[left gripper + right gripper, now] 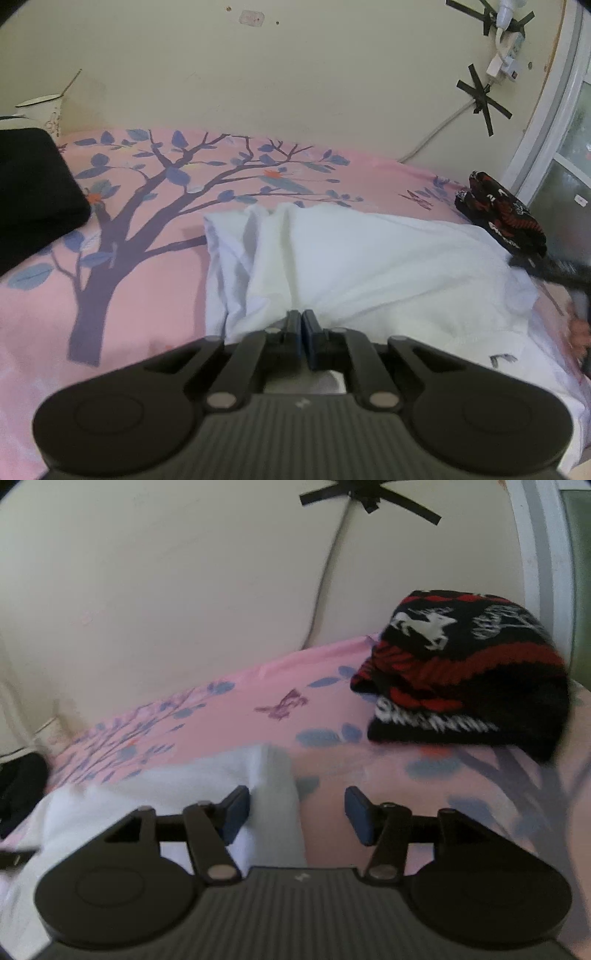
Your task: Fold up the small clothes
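A white garment [369, 266] lies rumpled on the pink tree-print bedsheet [110, 295]. My left gripper [301, 317] is shut on a gathered fold of it at its near edge. In the right wrist view my right gripper [297, 805] is open, its jaws standing either side of a raised corner of the white garment [273, 794]. A folded black and red knitted piece with a white reindeer [469, 672] lies beyond it on the right; it also shows in the left wrist view [502, 214].
A cream wall [295, 92] with taped cables runs along the bed's far side. A black folded item [33, 192] lies at the left. A window frame [554, 110] stands at the right.
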Tool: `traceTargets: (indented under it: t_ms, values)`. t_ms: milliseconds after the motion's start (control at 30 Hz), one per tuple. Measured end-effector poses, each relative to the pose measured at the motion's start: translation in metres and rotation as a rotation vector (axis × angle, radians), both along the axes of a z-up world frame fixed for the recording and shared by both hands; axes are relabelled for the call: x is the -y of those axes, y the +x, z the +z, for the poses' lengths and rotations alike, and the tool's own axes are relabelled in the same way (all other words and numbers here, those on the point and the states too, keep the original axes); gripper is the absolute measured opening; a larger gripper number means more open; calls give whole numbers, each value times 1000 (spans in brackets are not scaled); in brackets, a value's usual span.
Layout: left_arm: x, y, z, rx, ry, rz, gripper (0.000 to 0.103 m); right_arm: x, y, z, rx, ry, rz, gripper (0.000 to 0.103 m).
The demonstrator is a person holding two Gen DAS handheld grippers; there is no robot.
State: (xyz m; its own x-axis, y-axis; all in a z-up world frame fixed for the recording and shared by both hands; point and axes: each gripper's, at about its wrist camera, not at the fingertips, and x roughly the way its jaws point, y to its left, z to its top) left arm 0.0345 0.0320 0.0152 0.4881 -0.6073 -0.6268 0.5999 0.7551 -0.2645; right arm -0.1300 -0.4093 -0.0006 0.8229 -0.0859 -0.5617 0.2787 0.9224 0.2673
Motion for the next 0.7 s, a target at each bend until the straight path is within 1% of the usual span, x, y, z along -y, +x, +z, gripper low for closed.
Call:
traceTargets:
  t_ms: [67,133,167,200,233,267,300,367,400,433,500,600,633,700]
  values:
    - [-11,-8,1,10,-1,-2,6,-6,-35,-2,-35,3,52,40]
    - [-22,-19,6,14,-5,-3,7,-13,-70,-5,-68,8,93,39]
    - [-29,-27,9,17,-9,-2,13,-16,-89,-6,-70,12,114,39]
    - [-36,-34,12,21,-11,1,18,-18,-111,-6,-72,41,130,39]
    - [-44,-44,14,25,-11,5,29,-18,-129,-7,-71,78,136,37]
    - [-51,-53,15,28,-11,9,37,-19,-148,-8,-62,118,141,37]
    - [-59,-65,16,31,-9,14,37,-21,-168,-9,-46,155,145,37]
    - [-72,-85,13,11,-17,14,38,-25,-199,-12,-24,189,134,37]
    - [-78,-94,11,-4,-28,11,39,-28,-209,-13,-13,197,126,37]
    - [-85,-104,9,-18,-40,12,42,-29,-218,-15,-1,206,120,37]
    - [-96,-120,4,-45,-49,30,46,-31,-230,-20,15,221,118,37]
    - [-113,-141,-4,-82,-53,64,47,-39,-234,-27,-2,221,129,38]
    - [-120,-149,-5,-90,-62,80,47,-41,-237,-27,7,213,135,38]
    - [-133,-162,-7,-113,-92,99,50,-40,-243,-27,10,228,157,39]
